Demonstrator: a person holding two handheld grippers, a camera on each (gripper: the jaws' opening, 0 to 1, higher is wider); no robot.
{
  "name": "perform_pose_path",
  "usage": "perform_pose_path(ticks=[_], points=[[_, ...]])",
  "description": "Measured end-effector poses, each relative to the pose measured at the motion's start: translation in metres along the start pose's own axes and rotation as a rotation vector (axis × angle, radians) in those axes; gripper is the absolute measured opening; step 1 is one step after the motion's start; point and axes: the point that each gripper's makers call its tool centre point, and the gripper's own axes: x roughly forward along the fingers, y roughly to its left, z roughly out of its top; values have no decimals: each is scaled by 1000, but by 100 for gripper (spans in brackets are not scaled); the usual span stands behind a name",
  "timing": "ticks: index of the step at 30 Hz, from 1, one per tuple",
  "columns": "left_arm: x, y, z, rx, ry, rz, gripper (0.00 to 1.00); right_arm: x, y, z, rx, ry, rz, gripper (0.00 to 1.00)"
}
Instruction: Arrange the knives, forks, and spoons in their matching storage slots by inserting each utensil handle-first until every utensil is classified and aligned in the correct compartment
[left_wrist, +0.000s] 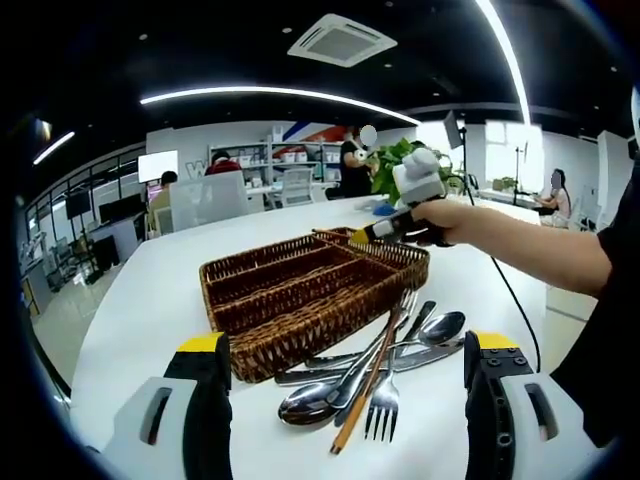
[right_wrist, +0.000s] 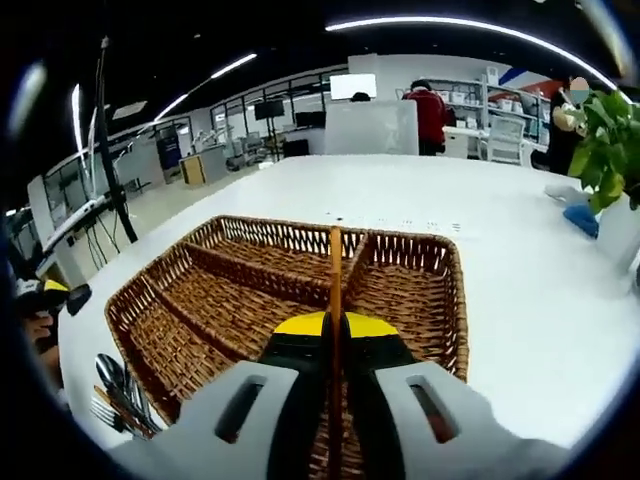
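Observation:
A brown wicker basket (left_wrist: 300, 290) with several long compartments sits on the white table. By its near corner lies a pile of spoons (left_wrist: 320, 400), a fork (left_wrist: 383, 405), a knife (left_wrist: 400, 358) and a wooden chopstick (left_wrist: 368, 385). My left gripper (left_wrist: 348, 343) hovers open just short of this pile, holding nothing. My right gripper (left_wrist: 362, 237), held in a hand, hangs over the basket's far end. In the right gripper view, the right gripper (right_wrist: 335, 325) is shut on a thin wooden chopstick (right_wrist: 335, 275) that points across the basket (right_wrist: 230, 300). The utensil pile (right_wrist: 115, 395) lies at lower left.
The white table (left_wrist: 150, 300) spreads wide on every side of the basket. A green potted plant (right_wrist: 605, 150) and a blue object (right_wrist: 580, 218) stand near the far edge. A black cable (left_wrist: 515, 300) trails along the table on the right. People sit at desks in the background.

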Motion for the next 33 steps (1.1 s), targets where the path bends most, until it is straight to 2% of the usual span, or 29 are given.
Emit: perform_pose_path(ticks=[11,13,14,16,22,30,33], points=[[2,0,0,2,5,-7,99,4,-17,1,152,-37,-61,4],[3,-1,0,5,6,-9,99,5,-16,0,258,-65,-48,4],[3,-1,0,6,7,-10,99,5,-18,0,272,-71,-51,4],[3,-1,0,7,8,-10,99,5,-20,3,257,-80,-66,4],[3,-3,-2,5,10,-13,99,9,-25,2,308,-94,-106,4],[3,-2,-1,7,11,-14,99,12,-29,-3,345,-87,-180,4],[2,-1,-1,6,8,-13,99,16,-28,-7,372,-75,-181,4]])
